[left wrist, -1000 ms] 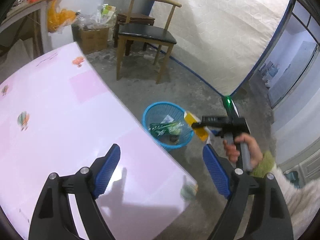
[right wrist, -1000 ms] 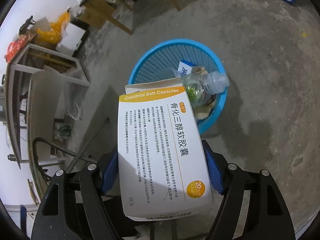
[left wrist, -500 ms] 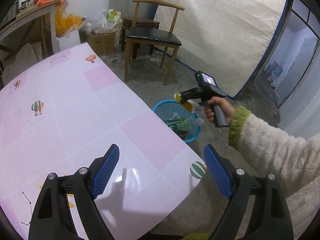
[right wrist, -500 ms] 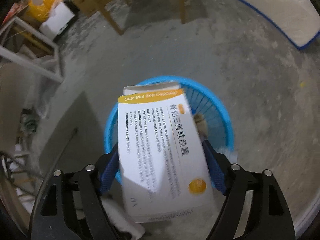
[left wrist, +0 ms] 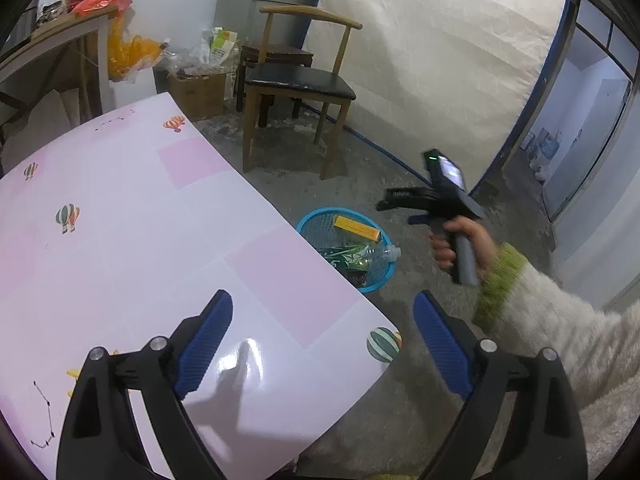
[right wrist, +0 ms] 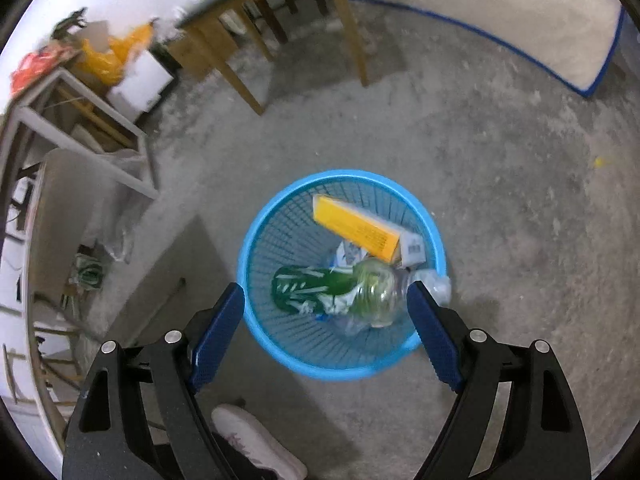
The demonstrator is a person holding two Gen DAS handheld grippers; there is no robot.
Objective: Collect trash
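Observation:
A blue mesh basket stands on the concrete floor. In it lie a yellow-and-white medicine box, a clear plastic bottle with a green label, and some paper. My right gripper hangs open above the basket with nothing between its fingers. In the left wrist view the same basket sits just past the table corner, with the box and the bottle inside. A hand holds the right gripper above and to the right of it. My left gripper is over the pink table; its jaws are opening and empty.
A wooden chair stands behind the basket, and a mattress leans on the wall. A cardboard box with bags sits by a side table at the back left. A white shoe is on the floor under my right gripper.
The medicine box left my right gripper and now lies in the basket. The right gripper's jaws widened and it drew up and away. The left view shifted slightly across the table.

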